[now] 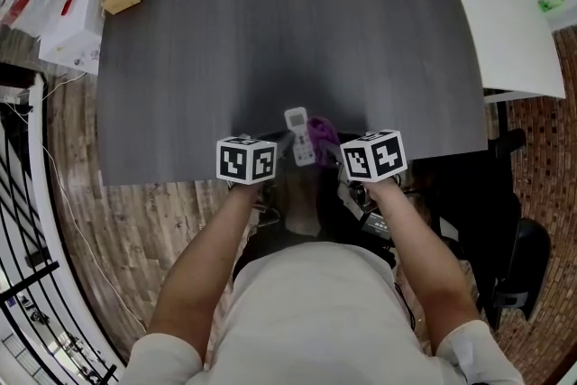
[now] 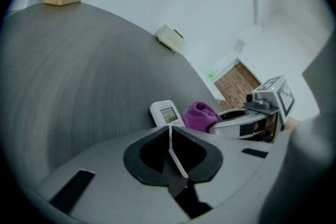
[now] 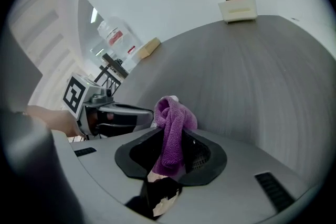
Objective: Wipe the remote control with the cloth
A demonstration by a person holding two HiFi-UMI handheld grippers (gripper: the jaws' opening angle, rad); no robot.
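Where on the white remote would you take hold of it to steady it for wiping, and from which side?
Probably the near end of the remote, pinched across its narrow width, coming from the near edge of the table. It lies lengthwise, screen end pointing away, and the purple cloth in the right gripper crowds its right side.

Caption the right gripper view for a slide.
Right gripper clamps a purple cloth over the grey table, left gripper alongside.

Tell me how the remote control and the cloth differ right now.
The remote control is white, flat and rigid, with a small screen; the cloth is purple, soft and bunched. The cloth is clamped between the jaws of the right gripper; the remote control is not. Both are side by side near the table's front edge.
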